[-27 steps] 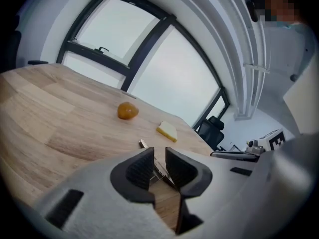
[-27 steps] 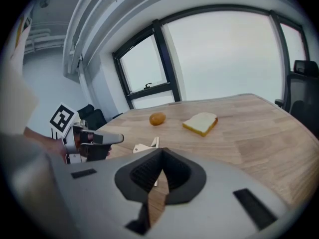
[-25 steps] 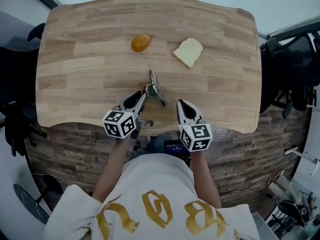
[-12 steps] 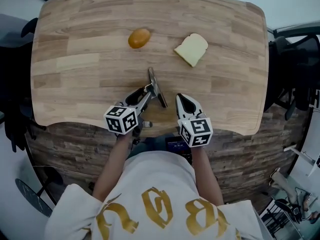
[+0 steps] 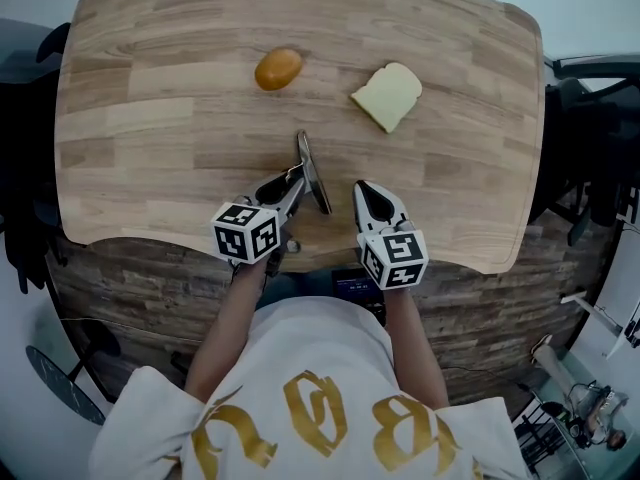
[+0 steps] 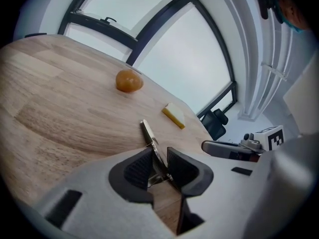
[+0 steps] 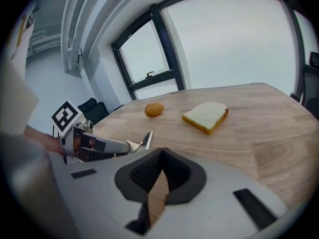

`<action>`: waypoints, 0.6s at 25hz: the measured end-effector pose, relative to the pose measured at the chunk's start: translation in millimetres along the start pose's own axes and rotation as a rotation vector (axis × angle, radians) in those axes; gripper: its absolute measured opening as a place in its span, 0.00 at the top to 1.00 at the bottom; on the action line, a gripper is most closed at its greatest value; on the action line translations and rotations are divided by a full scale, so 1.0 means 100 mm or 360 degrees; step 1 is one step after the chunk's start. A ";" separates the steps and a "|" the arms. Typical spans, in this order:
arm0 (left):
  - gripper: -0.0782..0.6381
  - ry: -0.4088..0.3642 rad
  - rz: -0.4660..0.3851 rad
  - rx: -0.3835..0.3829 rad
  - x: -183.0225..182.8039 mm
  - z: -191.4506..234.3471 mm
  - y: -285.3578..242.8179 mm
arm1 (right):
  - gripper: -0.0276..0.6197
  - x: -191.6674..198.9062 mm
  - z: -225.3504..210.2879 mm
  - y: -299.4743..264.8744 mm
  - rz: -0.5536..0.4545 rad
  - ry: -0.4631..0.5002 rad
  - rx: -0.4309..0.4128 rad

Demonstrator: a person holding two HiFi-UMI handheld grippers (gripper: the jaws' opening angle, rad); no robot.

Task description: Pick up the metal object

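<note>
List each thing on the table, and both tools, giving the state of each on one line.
Left tool: jaws closing around the metal object, not yet gripping it.
Right tool: shut, empty.
Metal object: lying on the table, near end between the left tool's jaws.
Bread slice: lying flat, whole, untouched.
Bun: whole, resting alone on the table.

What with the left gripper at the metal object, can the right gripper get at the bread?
Probably yes: the right gripper is empty, and only bare table lies between it and the bread.
</note>
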State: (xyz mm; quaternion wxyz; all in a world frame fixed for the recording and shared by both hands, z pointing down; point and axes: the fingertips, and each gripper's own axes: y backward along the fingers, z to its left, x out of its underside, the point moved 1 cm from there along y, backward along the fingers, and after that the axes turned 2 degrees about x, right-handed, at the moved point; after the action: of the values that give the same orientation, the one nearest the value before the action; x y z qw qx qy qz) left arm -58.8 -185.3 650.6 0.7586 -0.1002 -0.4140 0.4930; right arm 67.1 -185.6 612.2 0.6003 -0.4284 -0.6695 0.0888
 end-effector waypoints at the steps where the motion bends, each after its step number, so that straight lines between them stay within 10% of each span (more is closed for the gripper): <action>1: 0.77 0.0023 -0.0013 -0.0008 -0.01 0.00 -0.01 | 0.94 0.00 -0.01 0.00 -0.0001 -0.0002 0.0005; 15: 0.85 0.0073 -0.0007 0.0010 -0.11 -0.07 -0.10 | 0.94 -0.05 -0.22 0.06 -0.0033 -0.0036 0.0076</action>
State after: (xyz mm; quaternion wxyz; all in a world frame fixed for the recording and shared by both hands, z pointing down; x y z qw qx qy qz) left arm -49.1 -197.4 646.1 0.7693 -0.1082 -0.3952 0.4902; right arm 89.1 -194.2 610.3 0.6037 -0.4059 -0.6783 0.1034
